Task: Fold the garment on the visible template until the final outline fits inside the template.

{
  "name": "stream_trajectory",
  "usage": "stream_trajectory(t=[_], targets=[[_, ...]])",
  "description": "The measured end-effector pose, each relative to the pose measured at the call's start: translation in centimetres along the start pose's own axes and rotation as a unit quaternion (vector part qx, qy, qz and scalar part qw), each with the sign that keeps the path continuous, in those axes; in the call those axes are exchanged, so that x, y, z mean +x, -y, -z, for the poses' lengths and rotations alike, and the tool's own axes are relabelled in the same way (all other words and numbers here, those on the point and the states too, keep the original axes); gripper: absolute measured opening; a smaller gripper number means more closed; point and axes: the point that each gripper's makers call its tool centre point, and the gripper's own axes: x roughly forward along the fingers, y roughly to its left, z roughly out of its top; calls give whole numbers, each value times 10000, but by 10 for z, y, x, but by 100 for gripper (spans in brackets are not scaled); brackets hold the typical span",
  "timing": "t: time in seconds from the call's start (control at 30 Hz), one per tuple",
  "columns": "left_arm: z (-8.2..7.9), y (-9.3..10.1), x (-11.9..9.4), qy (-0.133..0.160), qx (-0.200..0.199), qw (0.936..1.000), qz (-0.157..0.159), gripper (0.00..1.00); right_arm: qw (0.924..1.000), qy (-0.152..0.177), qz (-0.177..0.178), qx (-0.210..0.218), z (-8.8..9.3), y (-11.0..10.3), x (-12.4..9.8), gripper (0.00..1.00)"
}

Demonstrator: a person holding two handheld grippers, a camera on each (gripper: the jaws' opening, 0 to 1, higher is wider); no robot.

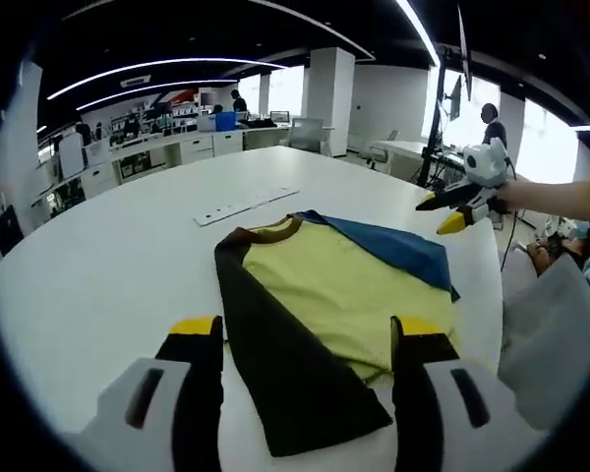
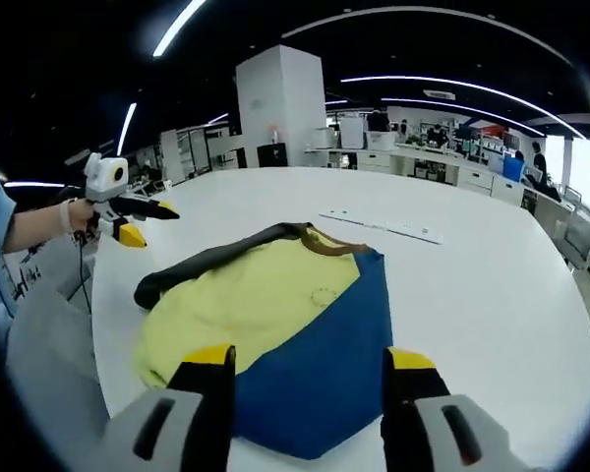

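Note:
A yellow garment [image 1: 334,285] with a brown collar lies flat on the white table [image 1: 108,265]. A black sleeve [image 1: 275,364] runs along one side and a blue part [image 1: 398,246] along the other. My left gripper [image 1: 308,329] hovers open just short of the garment's near edge, nothing between its jaws. The right gripper [image 1: 450,209] floats above the far side of the table, held by a hand. In the right gripper view my right gripper [image 2: 311,359] stands open over the blue part [image 2: 324,354] beside the yellow garment [image 2: 246,305]; the left gripper [image 2: 128,211] hangs off to the left.
A thin white strip with marks [image 1: 244,206] lies on the table beyond the collar, the same strip [image 2: 383,226] showing past the garment. The table edge [image 2: 103,324] curves close by a person's sleeve [image 1: 546,344]. Desks, a pillar [image 2: 280,103] and people stand far behind.

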Motion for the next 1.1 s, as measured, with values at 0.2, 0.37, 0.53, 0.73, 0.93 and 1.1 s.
stream_trajectory(t=[0.2,0.37,0.53,0.73,0.93,1.1], targets=[[3,4,-9,35,-27,10000,4,66,9999,-12,68,83,5,-3,-4,58],[2,8,-14,97,-50,9999,0,66,10000,10,54,69,3,-11,-12,56],[4,14,-17,157,-82,9998,21,66,10000,-3,27,-66,10,-21,-19,54],[8,15,-18,147,-164,9998,17,65,9848,-30,-103,-1731,17,-45,-29,44],[12,16,-20,155,-247,9996,-15,65,9644,-422,-223,-2600,35,-57,-24,39],[16,19,-22,138,-291,9995,-25,65,9460,-775,-251,-3139,50,-54,-17,36]])
